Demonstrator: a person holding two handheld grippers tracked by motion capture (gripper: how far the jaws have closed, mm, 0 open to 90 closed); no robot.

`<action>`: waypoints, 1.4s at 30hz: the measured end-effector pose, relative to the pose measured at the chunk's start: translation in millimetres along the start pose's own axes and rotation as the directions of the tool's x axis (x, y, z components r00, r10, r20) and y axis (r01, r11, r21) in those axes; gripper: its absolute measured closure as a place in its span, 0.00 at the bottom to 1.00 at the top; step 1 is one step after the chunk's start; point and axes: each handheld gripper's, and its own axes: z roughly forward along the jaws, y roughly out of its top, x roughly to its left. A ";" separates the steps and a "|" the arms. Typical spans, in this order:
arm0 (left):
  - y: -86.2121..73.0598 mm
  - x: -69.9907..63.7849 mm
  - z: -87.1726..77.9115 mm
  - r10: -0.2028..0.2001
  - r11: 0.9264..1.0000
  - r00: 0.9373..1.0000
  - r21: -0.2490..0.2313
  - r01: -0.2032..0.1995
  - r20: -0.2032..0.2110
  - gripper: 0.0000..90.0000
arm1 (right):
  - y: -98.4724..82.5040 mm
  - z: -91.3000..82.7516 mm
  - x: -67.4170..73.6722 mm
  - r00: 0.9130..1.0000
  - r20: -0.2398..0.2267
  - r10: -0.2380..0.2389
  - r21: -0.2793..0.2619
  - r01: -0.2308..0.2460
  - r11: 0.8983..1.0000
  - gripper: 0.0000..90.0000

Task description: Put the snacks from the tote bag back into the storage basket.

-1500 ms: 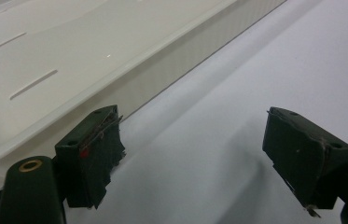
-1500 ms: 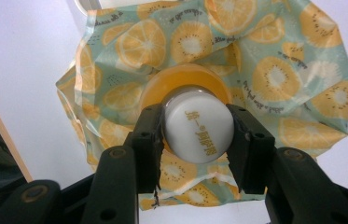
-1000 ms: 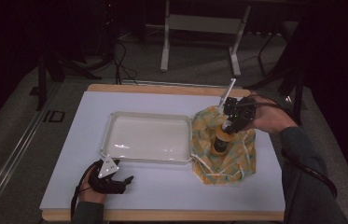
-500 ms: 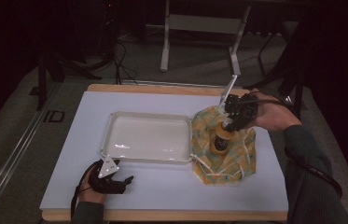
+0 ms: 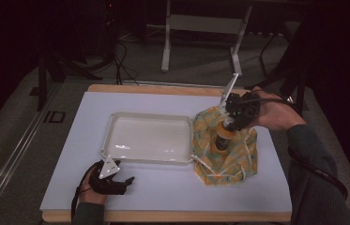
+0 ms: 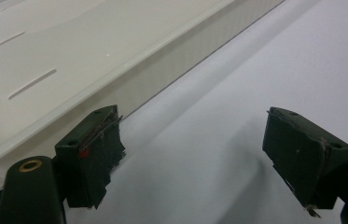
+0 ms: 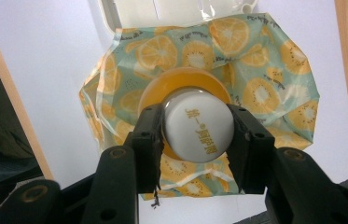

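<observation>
Dark room all around, and your white table (image 5: 163,197) sits in the middle of it. On the table, a big white tray (image 5: 147,138) lies near the middle with nothing in it. Just right of the tray, touching its right edge, lies a soft bag (image 5: 226,150) with orange slices printed on it.

Standing up out of that bag is a bottle (image 5: 223,137) with an orange body and a white cap (image 7: 198,126). Your right gripper (image 5: 238,117) has its jaws squeezed on the cap from both sides, so you hold the bottle from above.

I think your job now is to lift the bottle out of the bag. Go straight up and go slow, so the bag does not catch and come along. Keep the bottle upright. Then carry it left, over the tray rim.

Your left gripper (image 5: 116,183) rests low on the near left part of the table, just beside the tray's near edge. Its jaws stand wide apart and hold nothing. You could use it to press the bag down if it lifts.
</observation>
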 end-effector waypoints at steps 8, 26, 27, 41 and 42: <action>0.0 0.0 0.1 -0.001 1.000 1.000 0.000 0.001 0.001 0.22 | 2.2 -5.9 0.9 1.000 -0.002 -0.003 -0.013 0.003 1.000 0.66; 0.1 0.0 0.1 0.001 1.000 1.000 0.002 -0.001 0.001 0.22 | 4.5 -29.4 2.1 1.000 0.019 -0.007 -0.032 0.008 0.999 0.66; 0.1 -0.1 0.0 0.001 1.000 1.000 0.002 -0.001 0.001 0.22 | 4.5 -29.4 2.1 1.000 0.019 -0.007 -0.032 0.008 0.999 0.66; 0.1 -0.1 0.1 0.001 1.000 1.000 0.002 -0.001 0.001 0.22 | 8.3 -39.8 4.4 0.999 0.029 -0.016 -0.046 0.017 0.999 0.66; 0.1 0.0 0.1 0.001 1.000 1.000 0.002 -0.001 0.001 0.22 | 9.6 -40.2 4.7 0.999 0.032 -0.019 -0.043 0.021 0.999 0.66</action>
